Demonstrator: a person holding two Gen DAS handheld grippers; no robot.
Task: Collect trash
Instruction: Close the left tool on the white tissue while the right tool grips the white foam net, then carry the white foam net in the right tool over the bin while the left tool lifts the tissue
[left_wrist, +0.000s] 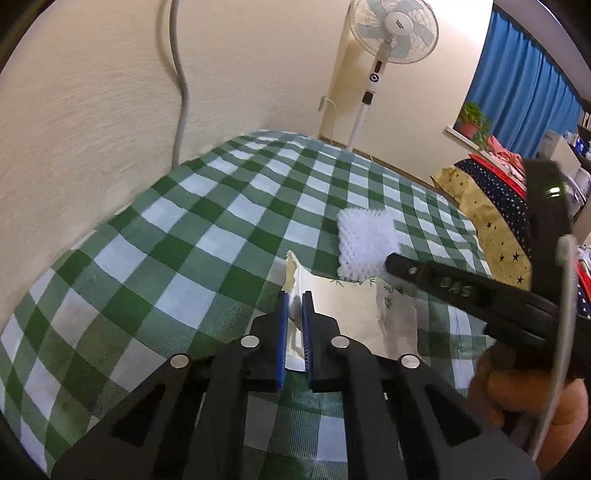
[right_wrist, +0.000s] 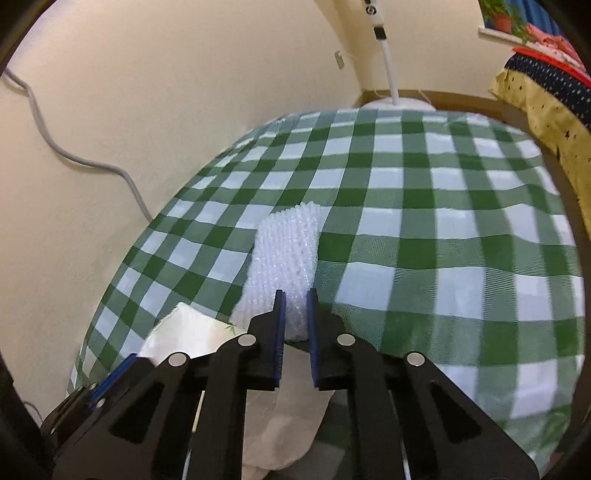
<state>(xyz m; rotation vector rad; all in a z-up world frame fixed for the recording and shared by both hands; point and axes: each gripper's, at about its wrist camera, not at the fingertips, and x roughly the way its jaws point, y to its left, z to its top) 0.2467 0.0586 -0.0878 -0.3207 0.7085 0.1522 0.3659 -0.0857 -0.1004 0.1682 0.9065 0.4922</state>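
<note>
light: bright, even indoor | glare: wrapper | edges: fisheye warp, slight blur

One foam net, one torn wrapper, two claws.

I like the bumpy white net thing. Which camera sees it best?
The right wrist view: the white foam net fills the middle, its near end between the right gripper pads. The left wrist view shows it smaller, partly hidden behind the right gripper.

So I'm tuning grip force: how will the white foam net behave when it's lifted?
The white foam net looks airy, so probably very light. Its open mesh likely squashes between the right gripper pads and may sag. The textured surface shouldn't slip much.
</note>
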